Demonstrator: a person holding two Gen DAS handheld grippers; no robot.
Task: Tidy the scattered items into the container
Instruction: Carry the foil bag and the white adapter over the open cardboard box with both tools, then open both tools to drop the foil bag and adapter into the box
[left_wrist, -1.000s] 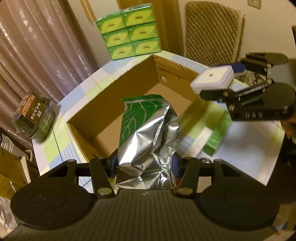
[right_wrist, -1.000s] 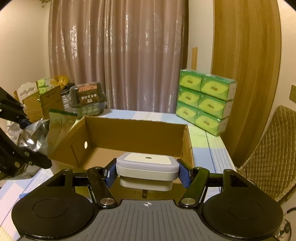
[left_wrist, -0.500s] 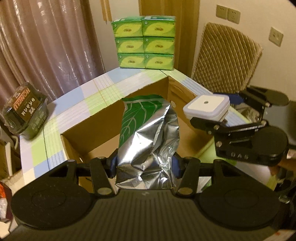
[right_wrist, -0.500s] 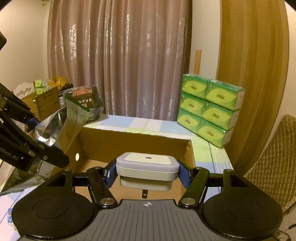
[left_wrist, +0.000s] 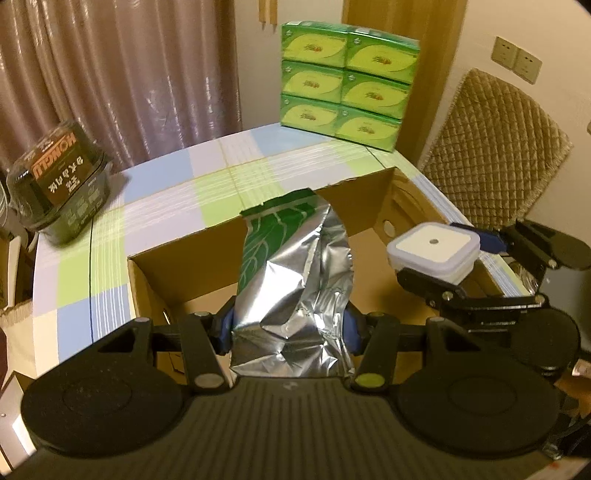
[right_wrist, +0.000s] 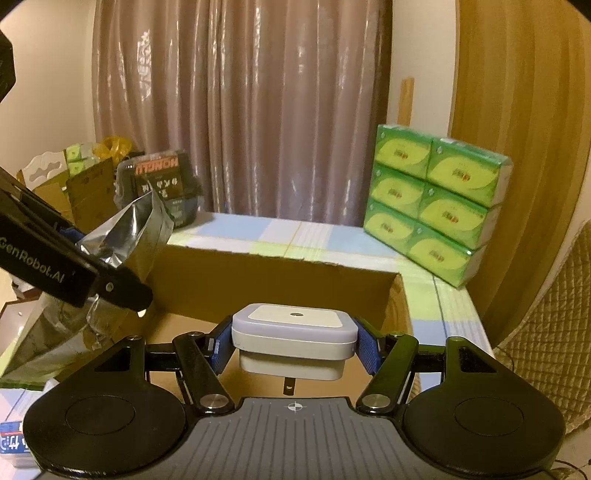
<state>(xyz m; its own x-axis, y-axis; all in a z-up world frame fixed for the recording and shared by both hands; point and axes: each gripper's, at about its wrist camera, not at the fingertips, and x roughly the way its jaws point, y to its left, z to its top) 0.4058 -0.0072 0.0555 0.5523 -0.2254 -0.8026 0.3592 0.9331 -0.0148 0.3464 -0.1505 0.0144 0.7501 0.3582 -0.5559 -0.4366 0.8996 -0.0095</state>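
Table (left_wrist: 166, 177) with a checked cloth in blue, green and white squares, set against a brownish curtain (right_wrist: 240, 103); a wooden panel and cream wall fill the far right corner. Quilted chair back (left_wrist: 495, 147) sits off the table's right edge, wall sockets above it. Stack of green tissue packs (left_wrist: 347, 77), six showing, stands at the table's far right corner. Dark wrapped tub with printed label (left_wrist: 62, 181) sits at the far left corner, near the curtain. More cartons and bags beyond the left edge, blurry.

Open cardboard box (left_wrist: 177, 266) takes up the middle of the table, flaps up, brown floor showing inside. Nothing blocks its opening except the two grippers above it.

Left gripper (left_wrist: 288, 328) is clamped on a crinkled silver foil pouch (left_wrist: 295, 280) with a green leaf print on its top part; blue pads press both sides near the pouch's lower end. Pouch stands upright, over the box's near left part; right wrist view shows it at the box's left wall.

Right gripper (right_wrist: 293, 347) grips a white square plug-in device (right_wrist: 293, 332), flat top with a small dark dot in the centre, metal prong showing underneath. It hangs over the box's near right edge, well apart from the pouch.
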